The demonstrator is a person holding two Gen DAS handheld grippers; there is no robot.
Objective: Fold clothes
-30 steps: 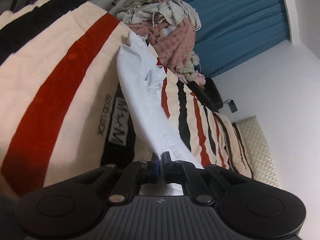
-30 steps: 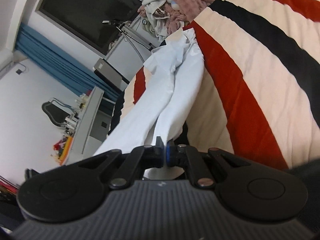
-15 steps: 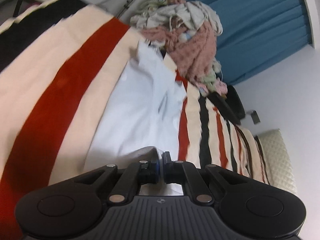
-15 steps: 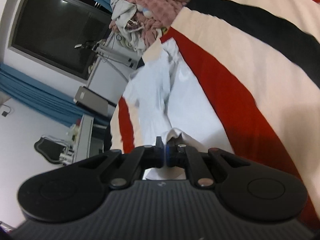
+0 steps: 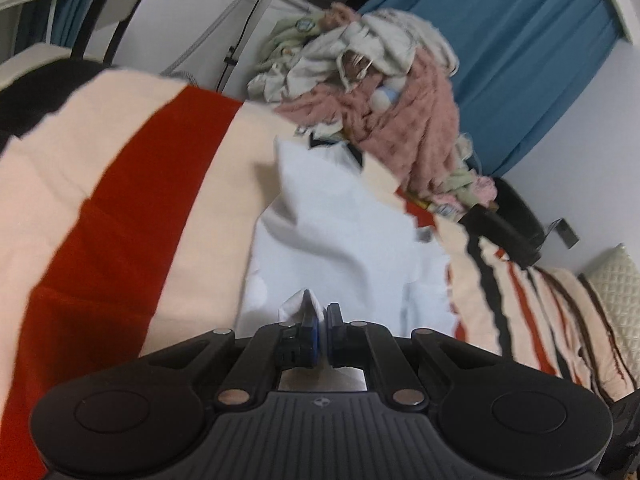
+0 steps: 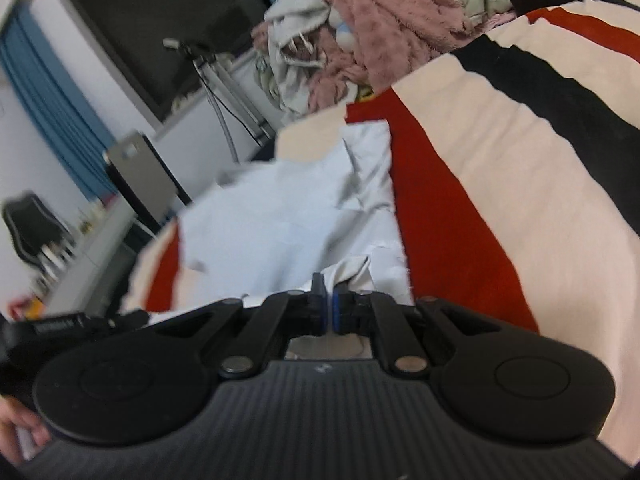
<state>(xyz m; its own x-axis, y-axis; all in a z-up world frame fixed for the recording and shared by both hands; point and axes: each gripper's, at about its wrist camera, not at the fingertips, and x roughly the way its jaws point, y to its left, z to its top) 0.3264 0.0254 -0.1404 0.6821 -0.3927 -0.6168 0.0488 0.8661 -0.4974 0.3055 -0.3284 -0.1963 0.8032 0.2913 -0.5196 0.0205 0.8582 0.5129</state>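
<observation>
A pale blue garment (image 5: 344,236) lies doubled over on a bed covered by a cream, red and black striped blanket (image 5: 132,208). My left gripper (image 5: 322,318) is shut on a bunched corner of this garment, low over the cloth. In the right wrist view the same garment (image 6: 280,216) spreads ahead, and my right gripper (image 6: 330,304) is shut on another bunched corner of it. Both views are blurred by motion.
A heap of unfolded clothes (image 5: 384,96), pink and grey-white, sits at the far end of the bed (image 6: 360,32). Behind are blue curtains (image 5: 520,60), a dark screen (image 6: 160,12), a stand with cables, a desk and a black chair (image 6: 28,228). A hand (image 6: 20,436) shows at lower left.
Both grippers have carried their ends of the garment forward toward the clothes heap and down. The garment, stretched long a second ago, now lies folded over itself on the blanket.
</observation>
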